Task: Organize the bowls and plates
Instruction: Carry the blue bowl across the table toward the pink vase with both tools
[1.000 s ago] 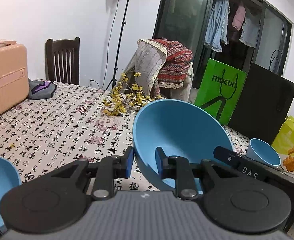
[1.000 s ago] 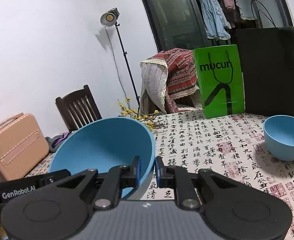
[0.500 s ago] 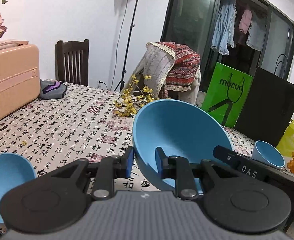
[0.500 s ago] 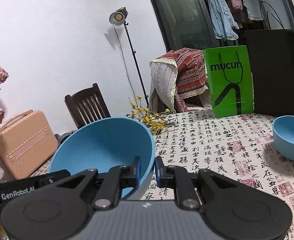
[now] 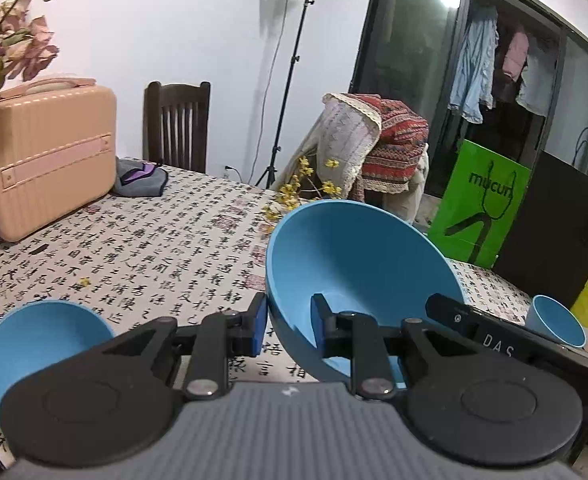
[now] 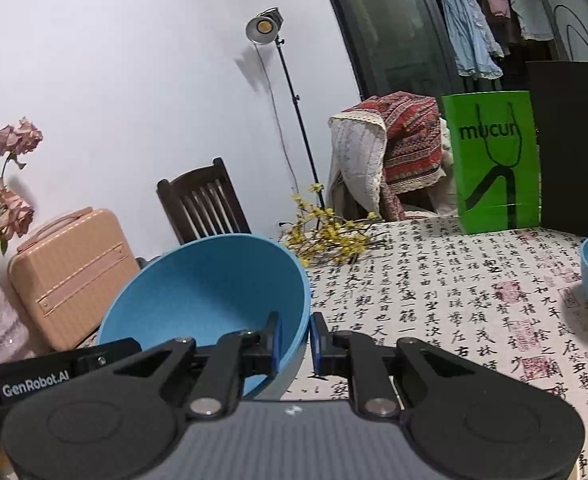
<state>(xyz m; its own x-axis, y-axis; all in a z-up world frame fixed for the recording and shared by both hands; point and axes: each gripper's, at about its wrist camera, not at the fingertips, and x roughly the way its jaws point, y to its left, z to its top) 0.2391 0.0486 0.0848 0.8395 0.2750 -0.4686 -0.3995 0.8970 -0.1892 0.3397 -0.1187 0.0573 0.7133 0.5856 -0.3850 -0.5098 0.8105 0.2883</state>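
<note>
Blue big bowl (image 5: 358, 264) | left gripper (image 5: 286, 330) and right gripper (image 6: 294, 344) both pinch its rim | keep level, lower together onto small bowl (image 5: 33, 344)

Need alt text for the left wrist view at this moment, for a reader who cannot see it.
The left claw is shut on the rim of a large blue bowl, held tilted above a table with a calligraphy-print tablecloth. A smaller blue bowl sits at lower left, a blue cup at right; a peach suitcase and green bag stand behind.

The middle of the tablecloth (image 5: 165, 248) lies open between the suitcase (image 5: 41, 156), yellow flowers (image 6: 330, 236) and green bag (image 6: 494, 160).
</note>
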